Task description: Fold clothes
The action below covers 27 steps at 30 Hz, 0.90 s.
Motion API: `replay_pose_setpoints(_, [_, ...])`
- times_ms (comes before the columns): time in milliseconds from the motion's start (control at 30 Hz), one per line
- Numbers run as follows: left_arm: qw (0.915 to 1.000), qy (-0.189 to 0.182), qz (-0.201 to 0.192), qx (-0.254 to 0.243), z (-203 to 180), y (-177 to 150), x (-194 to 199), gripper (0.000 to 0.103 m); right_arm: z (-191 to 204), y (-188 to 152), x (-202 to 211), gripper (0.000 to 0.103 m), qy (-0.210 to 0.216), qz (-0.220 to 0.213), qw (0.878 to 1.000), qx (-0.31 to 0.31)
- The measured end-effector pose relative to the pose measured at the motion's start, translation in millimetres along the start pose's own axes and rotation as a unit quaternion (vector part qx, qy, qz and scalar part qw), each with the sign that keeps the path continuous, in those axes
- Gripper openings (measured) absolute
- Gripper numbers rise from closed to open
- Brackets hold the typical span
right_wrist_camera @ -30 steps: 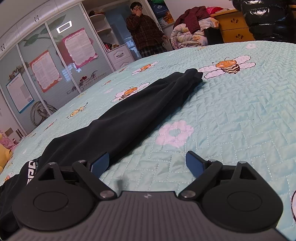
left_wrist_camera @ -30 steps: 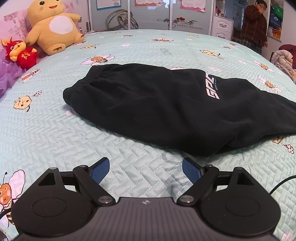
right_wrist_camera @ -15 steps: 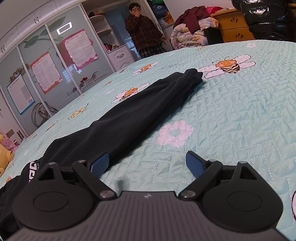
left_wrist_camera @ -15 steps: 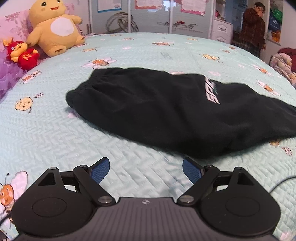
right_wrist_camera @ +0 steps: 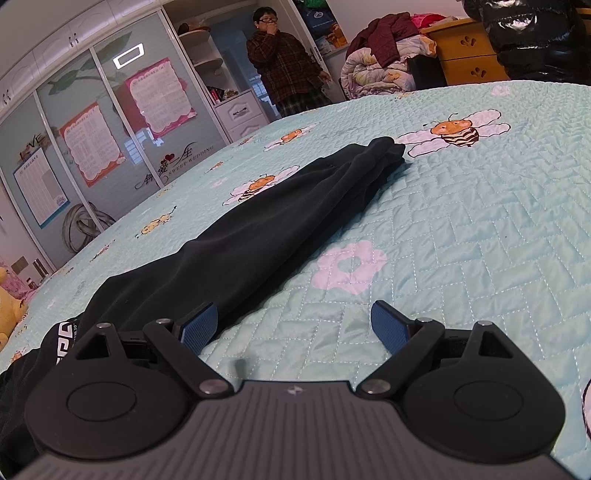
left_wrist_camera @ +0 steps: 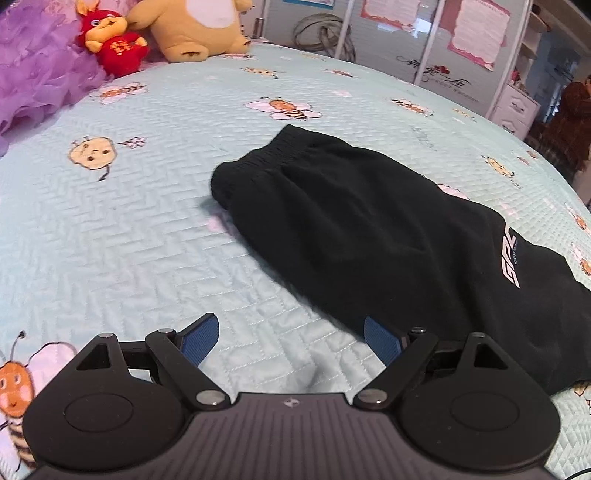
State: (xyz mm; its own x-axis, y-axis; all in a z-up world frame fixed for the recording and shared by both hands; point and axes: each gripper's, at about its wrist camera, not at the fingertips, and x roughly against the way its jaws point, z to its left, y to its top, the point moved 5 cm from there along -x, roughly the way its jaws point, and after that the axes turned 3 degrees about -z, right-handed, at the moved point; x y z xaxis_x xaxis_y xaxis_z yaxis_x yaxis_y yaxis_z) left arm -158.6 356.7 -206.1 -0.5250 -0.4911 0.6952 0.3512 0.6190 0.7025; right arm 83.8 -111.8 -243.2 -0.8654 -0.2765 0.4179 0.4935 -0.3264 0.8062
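Observation:
Black sweatpants [left_wrist_camera: 369, 221] with a white logo lie flat on the pale green quilted bed, folded lengthwise with one leg over the other. Their waistband [left_wrist_camera: 266, 155] points toward the plush toys. In the right wrist view the pants [right_wrist_camera: 258, 229] stretch away to the leg cuffs [right_wrist_camera: 384, 147]. My left gripper [left_wrist_camera: 290, 338] is open just above the bedspread, its right fingertip at the near edge of the pants. My right gripper [right_wrist_camera: 293, 325] is open and low over the bed, its left fingertip at the edge of the pant leg. Neither holds anything.
A yellow plush toy [left_wrist_camera: 199, 26], a red plush toy [left_wrist_camera: 114, 44] and a purple feathery cushion [left_wrist_camera: 33, 74] sit at the head of the bed. A person [right_wrist_camera: 288, 74] stands beyond the bed by the wardrobe. Piled bedding [right_wrist_camera: 380, 70] and a wooden dresser [right_wrist_camera: 469, 55] stand behind.
My left gripper has swung left and closer toward the waistband end, so the pants now sit to the right in its view. The right gripper has barely moved.

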Motion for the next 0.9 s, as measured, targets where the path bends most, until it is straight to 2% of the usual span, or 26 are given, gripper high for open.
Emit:
replay_pose_setpoints(167, [0.9997, 0.002, 0.024, 0.010, -4.2, -0.1, -29.3, 0.089, 0.5, -0.3, -0.2, 0.090, -0.002, 0.001, 1.000, 0.003])
replay_pose_setpoints(333, [0.9940, -0.050, 0.024, 0.094, 6.0, 17.0, -48.5, 0.089, 0.3, 0.2, -0.9, 0.090, -0.003, 0.001, 1.000, 0.006])
replay_pose_setpoints(433, [0.9878, -0.047, 0.026, 0.146, 22.0, 27.9, -60.1, 0.089, 0.1, 0.3, -1.4, 0.090, -0.004, 0.001, 1.000, 0.006])
replay_pose_setpoints(667, [0.9852, -0.051, -0.007, 0.164, 29.7, 43.7, -61.3, 0.087, -0.4, 0.8, -3.0, 0.090, -0.006, 0.002, 1.000, 0.011])
replay_pose_setpoints(700, [0.9847, -0.051, -0.011, 0.166, 30.9, 45.9, -61.5, 0.078, -0.2, 0.8, -3.2, 0.090, -0.006, 0.003, 1.000, 0.012])
replay_pose_setpoints(733, [0.9842, -0.052, -0.016, 0.169, 32.0, 48.2, -61.6, 0.055, 0.0, 0.8, -3.4, 0.090, -0.007, 0.003, 1.000, 0.012])
replay_pose_setpoints(767, [0.9837, -0.052, -0.021, 0.171, 33.1, 50.4, -61.8, 0.043, 0.1, 0.8, -3.6, 0.090, -0.008, 0.003, 1.000, 0.013])
replay_pose_setpoints(833, [0.9825, -0.053, -0.030, 0.176, 35.4, 55.0, -62.1, 0.028, 0.6, 0.7, -3.8, 0.090, -0.009, 0.003, 1.000, 0.015])
replay_pose_setpoints(900, [0.9812, -0.054, -0.040, 0.181, 37.7, 59.5, -62.3, 0.022, 0.8, 0.6, -3.8, 0.090, -0.010, 0.004, 1.000, 0.016])
